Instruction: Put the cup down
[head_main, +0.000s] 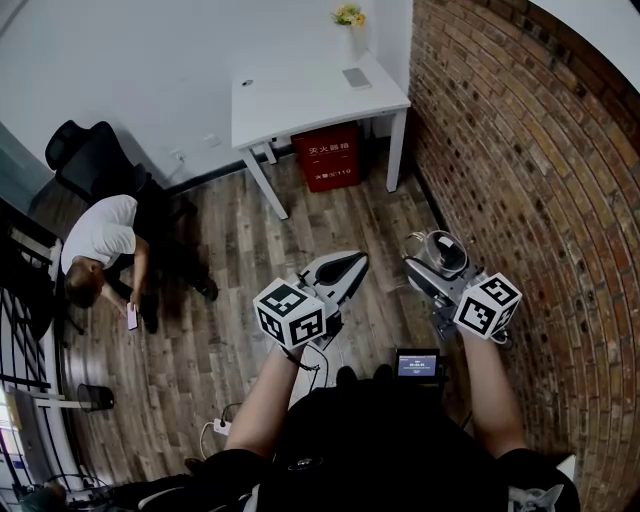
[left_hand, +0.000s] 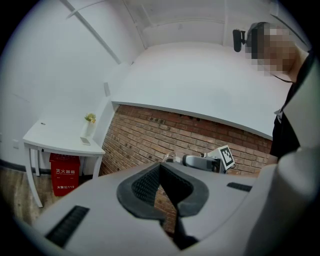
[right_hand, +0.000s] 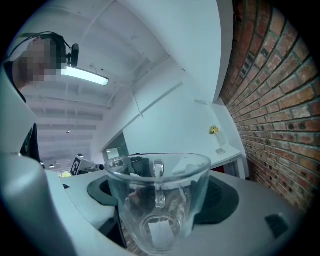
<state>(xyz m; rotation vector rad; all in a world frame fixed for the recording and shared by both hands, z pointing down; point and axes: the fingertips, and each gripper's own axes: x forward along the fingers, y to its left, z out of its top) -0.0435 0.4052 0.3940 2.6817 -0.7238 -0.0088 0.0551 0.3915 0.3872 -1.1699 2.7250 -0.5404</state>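
Right hand-held gripper (head_main: 432, 250): you have it pinching the cup (head_main: 446, 253), one dark pad on each side of the glass wall. In the right gripper view the cup (right_hand: 157, 200) sits square between the jaws, rim up; its handle shows at the middle through the clear glass, and a pale label shows on the base. The cup is empty as far as the glass shows.

The cup hangs in the air over the wooden floor (head_main: 250, 250), just beside the brick wall (head_main: 520, 150) on your right. It touches no surface.

Left hand-held gripper (head_main: 352, 262): jaws pressed together, nothing between them. It sits level beside the right one, a gap apart.

The white worktop (head_main: 300, 100) stands well apart from the cup, against the far wall, with a red box (head_main: 331, 157) under it.
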